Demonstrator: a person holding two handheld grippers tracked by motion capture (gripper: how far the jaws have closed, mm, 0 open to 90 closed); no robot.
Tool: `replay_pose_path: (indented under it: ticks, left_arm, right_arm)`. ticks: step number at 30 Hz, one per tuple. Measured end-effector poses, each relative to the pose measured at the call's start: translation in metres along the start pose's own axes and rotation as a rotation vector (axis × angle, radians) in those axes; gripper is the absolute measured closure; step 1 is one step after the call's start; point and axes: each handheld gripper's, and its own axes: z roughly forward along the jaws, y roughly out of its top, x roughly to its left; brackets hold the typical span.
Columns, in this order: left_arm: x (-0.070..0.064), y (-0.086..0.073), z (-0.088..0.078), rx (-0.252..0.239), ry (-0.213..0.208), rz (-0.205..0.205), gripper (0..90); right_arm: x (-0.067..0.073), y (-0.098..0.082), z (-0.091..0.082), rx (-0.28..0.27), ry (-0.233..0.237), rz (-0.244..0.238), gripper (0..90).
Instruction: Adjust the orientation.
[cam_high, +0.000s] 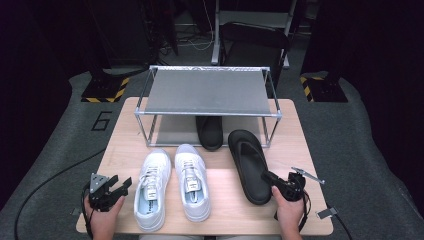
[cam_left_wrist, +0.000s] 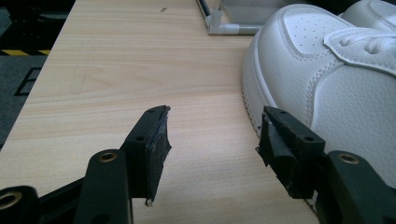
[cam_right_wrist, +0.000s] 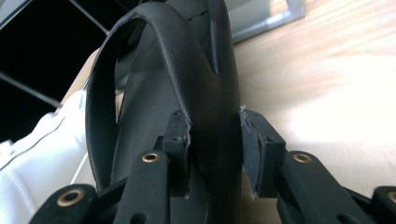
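The black flip-flop (cam_high: 249, 165) you are working on lies on the wooden table (cam_high: 125, 145), right of the pair of white sneakers, its toe pointing toward the metal rack (cam_high: 207, 92) and its heel toward you. Your right gripper (cam_high: 270, 179) has it by the heel-side edge: in the right gripper view the two pads sit tight against either side of the sole's rim (cam_right_wrist: 212, 121), so the jaws are clamped on the flip-flop, with the strap arching up just ahead of them. A second black flip-flop (cam_high: 209, 131) rests under the rack's shelf, just beyond the sneakers. The right sneaker (cam_high: 191, 181) lies near the held flip-flop, apart from it; the left sneaker (cam_high: 152, 189) lies just beside its mate. Your left gripper (cam_high: 119, 186) rests at the table's near left edge, jaws spread apart with nothing between them; in the left gripper view bare wood shows between the pads (cam_left_wrist: 156, 144) and the left sneaker's side sits just beside the right-hand jaw.
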Motion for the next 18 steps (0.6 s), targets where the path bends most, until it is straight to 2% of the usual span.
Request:
replay_pose_path:
  ticks: [8, 10, 14, 18]
  left_arm:
    - [0.001, 0.0, 0.0, -0.003, -0.001, -0.001, 42.0]
    - [0.001, 0.0, 0.0, -0.004, -0.002, -0.002, 42.0]
    - [0.001, 0.0, 0.001, -0.004, -0.003, -0.002, 42.0]
    - [0.001, 0.0, 0.001, 0.0, -0.003, -0.002, 42.0]
  right_arm:
    - [0.007, 0.015, 0.033, -0.02, -0.033, -0.016, 64.8]
    - [0.009, 0.02, 0.041, -0.013, -0.042, -0.005, 64.7]
    - [0.012, 0.027, 0.055, -0.033, -0.05, 0.01, 64.8]
    - [0.016, 0.033, 0.064, -0.051, -0.078, 0.006, 64.7]
